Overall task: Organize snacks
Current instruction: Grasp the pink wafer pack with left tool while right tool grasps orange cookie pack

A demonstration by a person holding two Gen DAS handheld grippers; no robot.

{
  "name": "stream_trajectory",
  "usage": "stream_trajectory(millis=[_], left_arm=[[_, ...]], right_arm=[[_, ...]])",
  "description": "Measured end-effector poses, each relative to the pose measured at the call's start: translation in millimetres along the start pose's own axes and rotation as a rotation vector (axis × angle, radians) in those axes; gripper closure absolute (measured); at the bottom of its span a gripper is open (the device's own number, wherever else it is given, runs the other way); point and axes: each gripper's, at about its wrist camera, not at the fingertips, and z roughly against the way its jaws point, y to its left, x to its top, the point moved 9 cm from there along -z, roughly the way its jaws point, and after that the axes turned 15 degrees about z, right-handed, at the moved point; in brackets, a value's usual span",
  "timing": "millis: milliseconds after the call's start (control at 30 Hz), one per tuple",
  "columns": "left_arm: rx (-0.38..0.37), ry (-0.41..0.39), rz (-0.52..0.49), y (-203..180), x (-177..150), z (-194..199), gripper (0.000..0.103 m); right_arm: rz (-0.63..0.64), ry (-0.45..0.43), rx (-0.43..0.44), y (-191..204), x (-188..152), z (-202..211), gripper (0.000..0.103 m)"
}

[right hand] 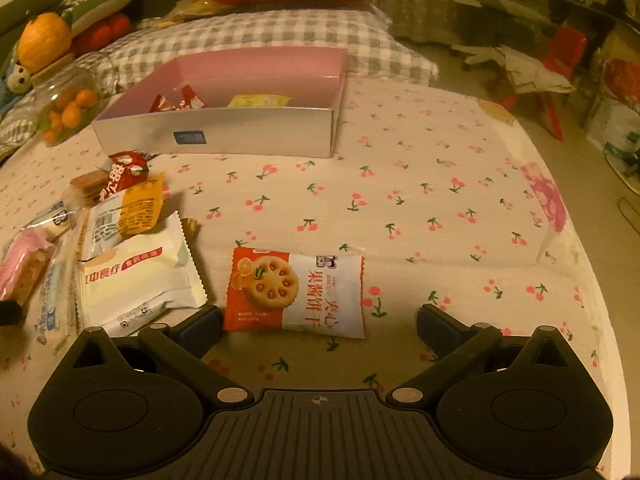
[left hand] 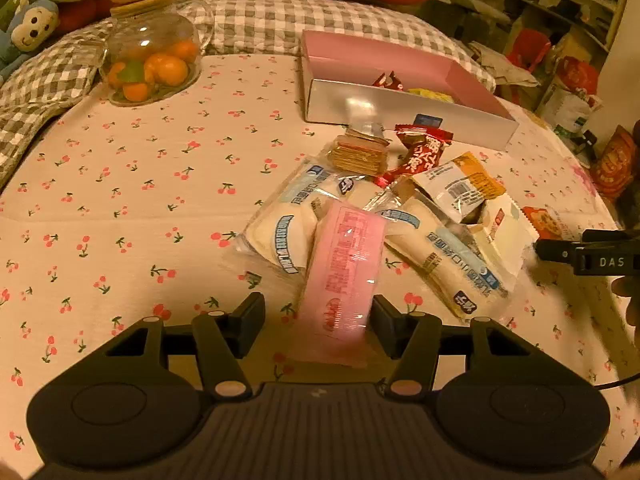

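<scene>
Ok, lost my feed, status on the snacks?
Left tongs open around pink packet. Right tongs open before orange-white biscuit packet. Pink-lined box unobstructed.

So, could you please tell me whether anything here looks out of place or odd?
Yes: the glass jar of small oranges lies tipped on its side by the checked pillow, though nothing has spilled. Most snacks lie in a loose, overlapping pile on the bedsheet, outside the pink box.
</scene>
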Motion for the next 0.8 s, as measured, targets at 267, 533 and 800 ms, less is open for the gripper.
stream_trajectory(millis=[267, 533, 800], left_arm=[[-0.040, 0.022, -0.027, -13.7, -4.7, -0.2, 0.061], [-0.049, 0.023, -0.021, -13.6, -4.1, 1.7, 0.068], [-0.103, 0.055, -0.014, -24.5, -8.6, 5.1, 0.073]], right_arm=[[0.017, -0.033, 0.014, 6.2, 6.6, -4.6, 0.000], [0.022, -0.034, 0.022, 6.7, 9.2, -6.1, 0.002], [0.048, -0.036, 0.041, 17.3, 16.1, 1.2, 0.036]])
